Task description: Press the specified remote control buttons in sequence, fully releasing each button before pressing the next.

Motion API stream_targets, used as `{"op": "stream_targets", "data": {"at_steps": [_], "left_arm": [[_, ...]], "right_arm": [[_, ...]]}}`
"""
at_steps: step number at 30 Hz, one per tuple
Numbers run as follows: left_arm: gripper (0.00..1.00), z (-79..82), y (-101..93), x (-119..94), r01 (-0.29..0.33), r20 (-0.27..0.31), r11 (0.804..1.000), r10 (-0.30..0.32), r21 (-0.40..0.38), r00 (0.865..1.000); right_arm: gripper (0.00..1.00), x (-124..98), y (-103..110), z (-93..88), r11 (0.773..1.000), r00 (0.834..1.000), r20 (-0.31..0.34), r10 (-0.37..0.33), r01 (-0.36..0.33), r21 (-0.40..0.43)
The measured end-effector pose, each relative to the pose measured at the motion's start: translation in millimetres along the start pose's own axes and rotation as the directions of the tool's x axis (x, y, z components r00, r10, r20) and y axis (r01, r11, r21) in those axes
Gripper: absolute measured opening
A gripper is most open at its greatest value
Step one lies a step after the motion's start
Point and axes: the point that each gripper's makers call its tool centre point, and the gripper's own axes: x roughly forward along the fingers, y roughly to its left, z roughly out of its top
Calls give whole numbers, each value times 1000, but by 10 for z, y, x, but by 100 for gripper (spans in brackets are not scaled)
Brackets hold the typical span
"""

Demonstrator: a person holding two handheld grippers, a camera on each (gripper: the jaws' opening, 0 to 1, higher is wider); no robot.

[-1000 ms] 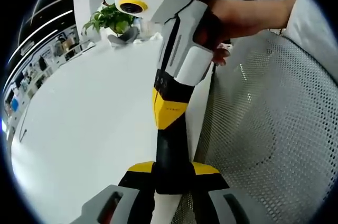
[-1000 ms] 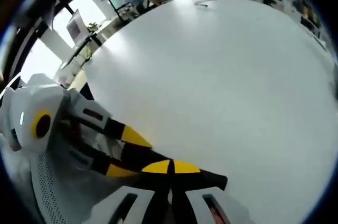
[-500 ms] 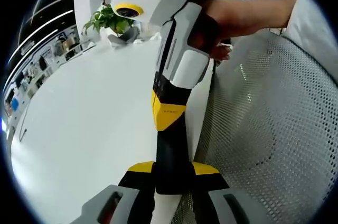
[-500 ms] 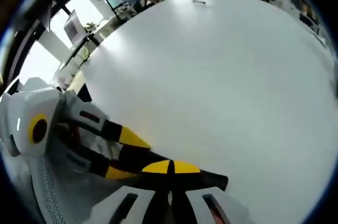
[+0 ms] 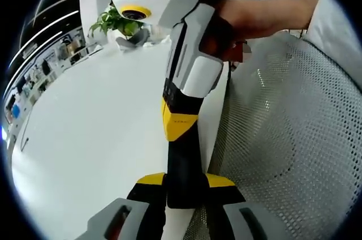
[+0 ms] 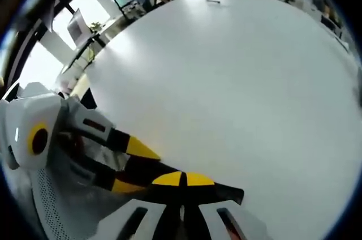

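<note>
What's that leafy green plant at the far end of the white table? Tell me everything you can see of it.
The plant is small and leafy, bright green, with stems spreading outward. It stands upright at the far edge of the white table, in the left gripper view's upper left. A grey, rounded object sits at its base, perhaps its pot; that part is too blurred to be sure. A white pillar rises behind it. Nothing else touches it.

Both views bright, evenly lit. In right gripper view I see strong daylight from windows [image 6: 54, 47] at upper left, blown out to white. White table [image 6: 237, 93] reflects soft glare, almost no texture. In left gripper view table [image 5: 85, 132] pale, faint shadows only; mesh chair [image 5: 288, 138] sharp at centre. Heavy fisheye bending at edges; far shelves [image 5: 34, 76] smeared, small. Nearest gripper parts at bottom of each view slightly soft.
</note>
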Motion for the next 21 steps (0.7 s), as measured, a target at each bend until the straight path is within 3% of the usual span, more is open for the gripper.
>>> {"op": "stream_targets", "data": {"at_steps": [21], "left_arm": [[25, 6, -2, 0, -1, -3, 1000, 1, -7, 1000]], "right_arm": [[0, 5, -12, 10, 1000, 998, 61, -12, 13, -12]]}}
